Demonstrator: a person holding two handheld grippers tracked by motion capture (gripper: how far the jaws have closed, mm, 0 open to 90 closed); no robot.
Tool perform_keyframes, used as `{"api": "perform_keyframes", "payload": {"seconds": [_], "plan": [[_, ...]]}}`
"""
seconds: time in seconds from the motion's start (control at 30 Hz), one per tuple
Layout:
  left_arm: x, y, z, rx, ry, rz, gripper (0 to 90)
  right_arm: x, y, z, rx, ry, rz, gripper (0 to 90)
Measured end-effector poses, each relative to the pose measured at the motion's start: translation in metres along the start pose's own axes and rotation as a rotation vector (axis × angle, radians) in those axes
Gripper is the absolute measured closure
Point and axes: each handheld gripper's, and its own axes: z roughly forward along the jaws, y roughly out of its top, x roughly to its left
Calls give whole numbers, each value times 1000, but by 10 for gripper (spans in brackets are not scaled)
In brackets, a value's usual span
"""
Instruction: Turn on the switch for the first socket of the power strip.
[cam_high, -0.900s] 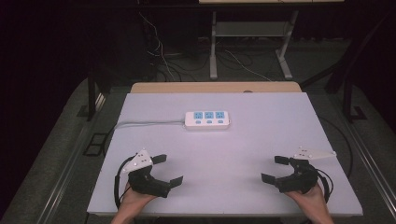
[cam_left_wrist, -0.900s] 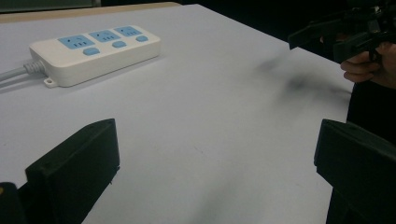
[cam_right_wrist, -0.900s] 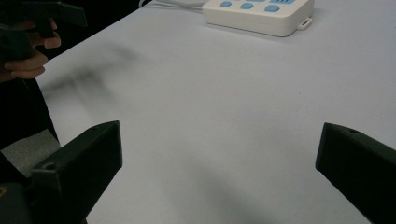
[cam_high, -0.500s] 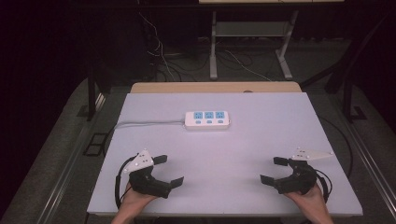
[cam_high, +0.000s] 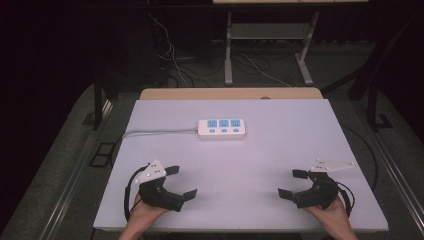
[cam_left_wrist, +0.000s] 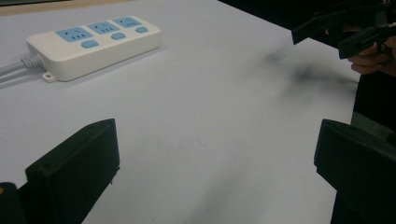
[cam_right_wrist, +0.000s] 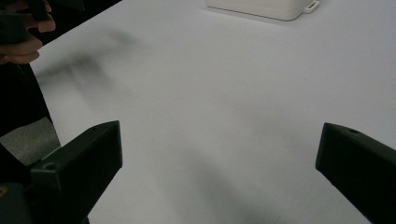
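Dark room; grey floor (cam_high: 60, 165); white table (cam_high: 280, 150).

Between my left tongs (cam_high: 181, 183) and my right tongs (cam_high: 292, 183), low in the high view, the white tabletop (cam_high: 260, 165) lies bare, so either could cross the middle freely. The one obstacle is the power strip (cam_high: 222, 128) at upper centre, its cord (cam_high: 157, 132) running off left along the surface. Open tabletop lies between it and both tongs.
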Motion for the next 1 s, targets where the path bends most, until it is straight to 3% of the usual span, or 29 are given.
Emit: {"api": "perform_keyframes", "payload": {"seconds": [0.33, 1.0], "plan": [[7, 10, 3, 57, -27, 5, 0, 1, 0, 1, 12, -9, -2, 0], [20, 39, 7, 98, -43, 5, 0, 2, -1, -1, 7, -17, -10, 1]]}}
